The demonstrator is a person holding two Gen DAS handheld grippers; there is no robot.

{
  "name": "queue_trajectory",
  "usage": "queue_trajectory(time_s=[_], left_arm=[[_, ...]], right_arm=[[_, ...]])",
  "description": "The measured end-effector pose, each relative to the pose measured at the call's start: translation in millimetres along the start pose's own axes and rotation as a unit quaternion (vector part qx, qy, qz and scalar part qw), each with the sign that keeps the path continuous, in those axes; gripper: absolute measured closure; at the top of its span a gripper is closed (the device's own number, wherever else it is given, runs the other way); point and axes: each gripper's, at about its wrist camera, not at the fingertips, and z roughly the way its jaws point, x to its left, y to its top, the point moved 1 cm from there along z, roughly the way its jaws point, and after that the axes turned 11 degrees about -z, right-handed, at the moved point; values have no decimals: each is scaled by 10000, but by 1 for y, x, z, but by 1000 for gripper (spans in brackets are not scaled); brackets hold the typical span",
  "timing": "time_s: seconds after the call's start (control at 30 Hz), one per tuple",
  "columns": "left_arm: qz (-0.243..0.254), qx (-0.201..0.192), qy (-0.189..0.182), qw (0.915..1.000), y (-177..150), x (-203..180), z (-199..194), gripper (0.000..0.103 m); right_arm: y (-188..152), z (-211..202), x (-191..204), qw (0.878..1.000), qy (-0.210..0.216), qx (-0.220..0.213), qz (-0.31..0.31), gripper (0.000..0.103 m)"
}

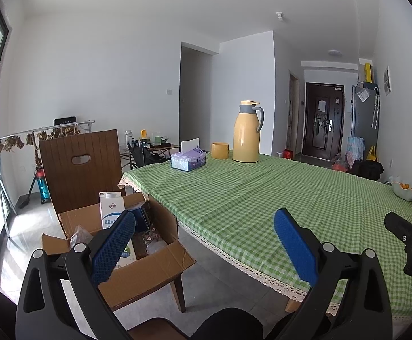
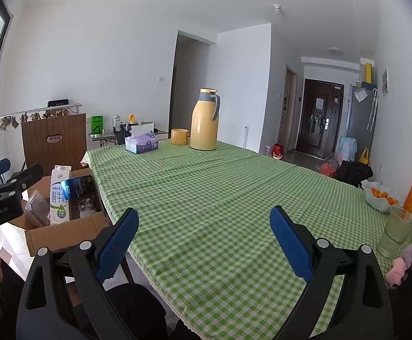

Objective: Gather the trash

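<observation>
Left gripper (image 1: 204, 240) spread wide, empty, held over the near desk edge; right gripper (image 2: 204, 239) likewise spread and empty above the desk (image 2: 234, 198). Trash sits left of the desk in a cardboard box (image 1: 149, 272) on a wooden chair (image 1: 78, 167): a milk carton (image 2: 59, 198) upright, a dark blue carton (image 2: 78, 187) leaning on it, clear crinkled plastic trays (image 2: 37, 209). Judgement: carton light, stiff at the corners, waxy-smooth; pinch across its flat faces. Trays thin, springy, likely to crush or slip. Cloth is green gingham with lace trim.
</observation>
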Motion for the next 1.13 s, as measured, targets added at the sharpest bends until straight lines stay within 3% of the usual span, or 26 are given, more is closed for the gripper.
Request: queue_trajectory(time_s=[0.53,0.7,0.87,1.13], left_arm=[[125,-100,-36,9999,-1,-10,-11,8],[163,-328,93,9993,-3,-10,-14,8],[27,-29,-8,10000,-4,-5,-1,7],[-109,8,-286,9995,3,-16,37,7]], right_arm=[[-3,0,-2,10000,-33,22,17,13],[-6,2,-3,10000,-65,46,40,13],[-9,9,-6,9999,-82,115,89,13],[-18,37,-34,9985,-306,322,312,13]])
